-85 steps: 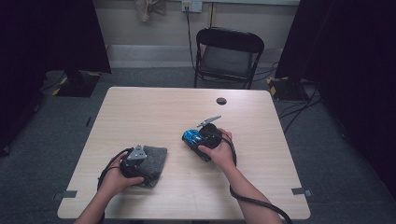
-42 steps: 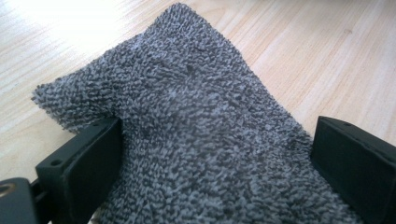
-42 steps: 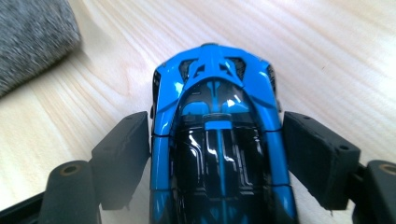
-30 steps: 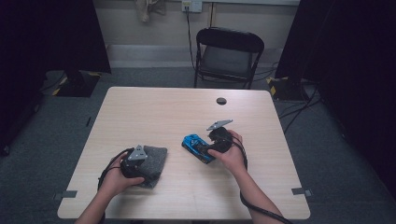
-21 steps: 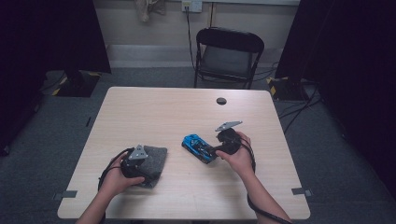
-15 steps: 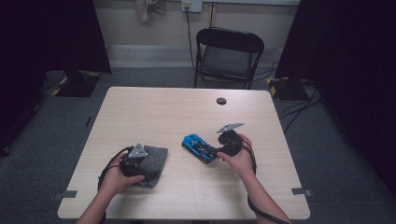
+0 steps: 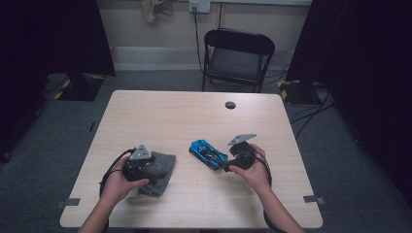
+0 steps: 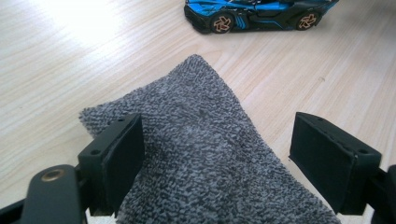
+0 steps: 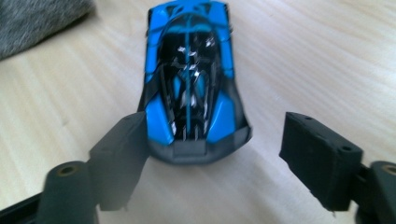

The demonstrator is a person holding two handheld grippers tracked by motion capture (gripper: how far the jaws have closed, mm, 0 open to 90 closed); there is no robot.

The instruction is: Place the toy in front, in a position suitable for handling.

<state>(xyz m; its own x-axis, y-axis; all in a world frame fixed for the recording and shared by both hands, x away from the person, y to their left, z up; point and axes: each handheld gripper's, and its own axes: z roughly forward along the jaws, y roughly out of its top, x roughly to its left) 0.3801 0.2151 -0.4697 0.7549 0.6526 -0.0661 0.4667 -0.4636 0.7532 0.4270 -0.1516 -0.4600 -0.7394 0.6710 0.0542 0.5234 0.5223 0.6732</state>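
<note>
Left claw [image 7: 145,167]: spread over the grey cloth [image 8: 205,154], its jaws having just been narrowing; the cloth lies between them, not yet pinched.
Cloth: flat on the worktop [image 7: 160,116], near its left front part, under the left hand.
Toy car [image 7: 208,153]: blue and black, on the worktop between both hands, apart from the cloth.
Right claw [image 9: 212,158]: spread, jaws having just been widening; the car's tail sits just ahead between them, unpressed.
Key relation: the car's long axis runs straight away from the right claw, the nearer one.
</note>
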